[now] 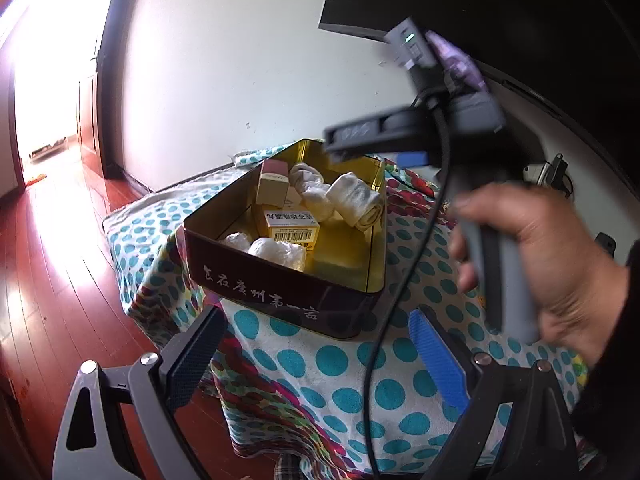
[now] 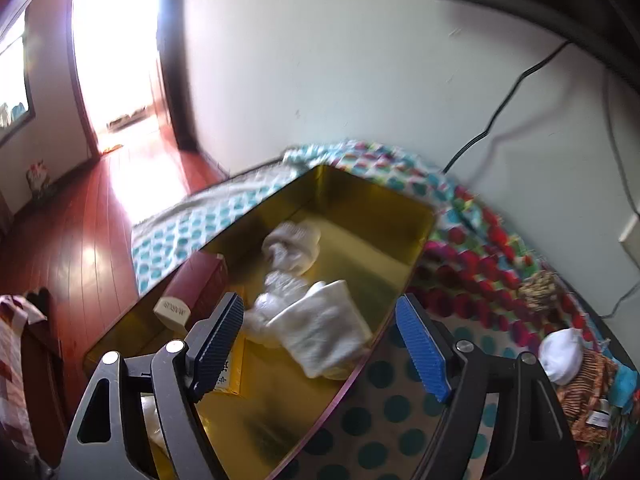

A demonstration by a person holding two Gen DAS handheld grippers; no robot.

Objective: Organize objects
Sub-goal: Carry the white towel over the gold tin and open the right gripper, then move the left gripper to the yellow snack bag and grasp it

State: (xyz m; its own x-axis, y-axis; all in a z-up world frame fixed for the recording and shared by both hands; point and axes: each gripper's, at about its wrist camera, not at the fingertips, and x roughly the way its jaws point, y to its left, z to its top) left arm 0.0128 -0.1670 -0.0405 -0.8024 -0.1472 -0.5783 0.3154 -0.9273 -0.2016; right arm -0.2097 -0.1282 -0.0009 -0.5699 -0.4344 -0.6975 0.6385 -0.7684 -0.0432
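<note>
While both grippers are hovering over the dotted cloth (image 1: 332, 360), neither is holding anything. Left gripper (image 1: 320, 356): jaws standing wide, nothing between the pads, pointing down at the near dark wall of the tin (image 1: 280, 300), which is sitting just beyond the fingertips. Right gripper (image 2: 320, 340): jaws also spread wide, pads clear of everything, angled steeply down over the tin's open top. The folded white cloth (image 2: 324, 328) is lying in the tin below and between the right fingers, not pressed by either pad.

Hand pose: the person's right hand (image 1: 552, 264) is wrapping the grey handle, knuckles up, dark sleeve at the wrist, a black cable (image 1: 400, 280) hanging down from the tool across the tin's right corner. It is blurred in the left wrist view.

Tin: rectangular, gold inside, dark outside with pale lettering; its long axis is running from the near side away toward the pale wall (image 1: 240, 60). Inside, nearest first: plastic-wrapped white bundles (image 1: 276, 250) against the near wall, a yellow box (image 1: 292, 228) with a barcode lying flat, then the folded white cloth with its length slanting across the tin, more white wrapped pieces (image 1: 312, 192), and a beige box (image 1: 272, 184) standing at the far left corner.

Farther right on the cloth: a white sock-like ball (image 2: 560, 356) beside brown patterned fabric (image 2: 588, 392), well apart from the tin.
</note>
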